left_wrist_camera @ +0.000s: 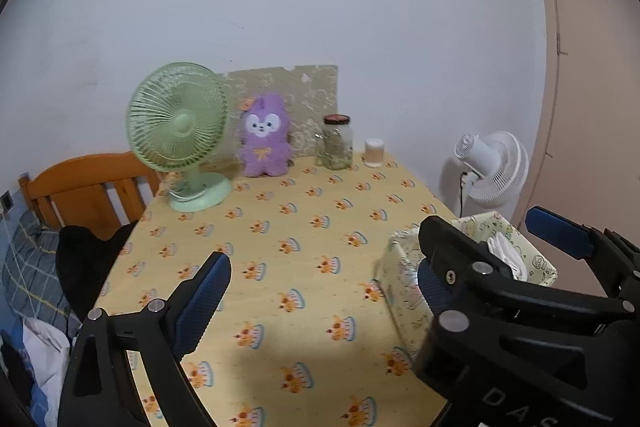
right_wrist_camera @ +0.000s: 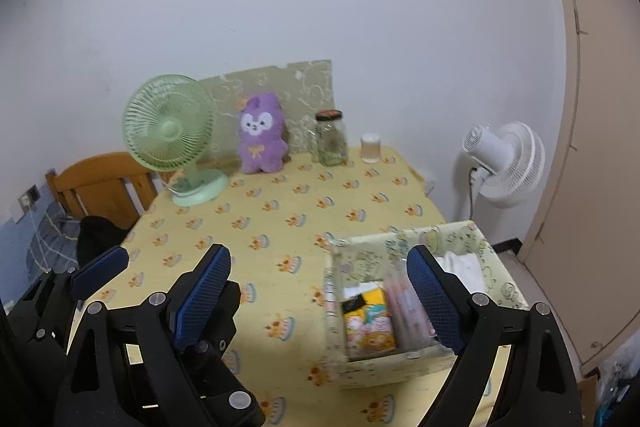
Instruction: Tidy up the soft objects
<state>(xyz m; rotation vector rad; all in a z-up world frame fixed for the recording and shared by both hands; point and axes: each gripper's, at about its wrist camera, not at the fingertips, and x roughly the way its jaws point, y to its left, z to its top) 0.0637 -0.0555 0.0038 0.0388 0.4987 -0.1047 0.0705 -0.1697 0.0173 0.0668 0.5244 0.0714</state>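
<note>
A purple plush toy (left_wrist_camera: 264, 139) sits upright at the far edge of the table, against a patterned board; it also shows in the right wrist view (right_wrist_camera: 262, 139). A patterned storage box (right_wrist_camera: 420, 291) stands at the table's near right, holding colourful packets (right_wrist_camera: 370, 319) and white cloth (right_wrist_camera: 460, 267); it also shows in the left wrist view (left_wrist_camera: 404, 279). My left gripper (left_wrist_camera: 324, 291) is open and empty above the tablecloth, left of the box. My right gripper (right_wrist_camera: 320, 295) is open and empty above the box's left side.
A green desk fan (left_wrist_camera: 180, 131) stands left of the plush. A glass jar (left_wrist_camera: 337, 143) and a small container (left_wrist_camera: 374, 153) stand to its right. A white floor fan (right_wrist_camera: 504, 163) is beyond the table's right edge. A wooden headboard (left_wrist_camera: 88, 187) and bedding lie left.
</note>
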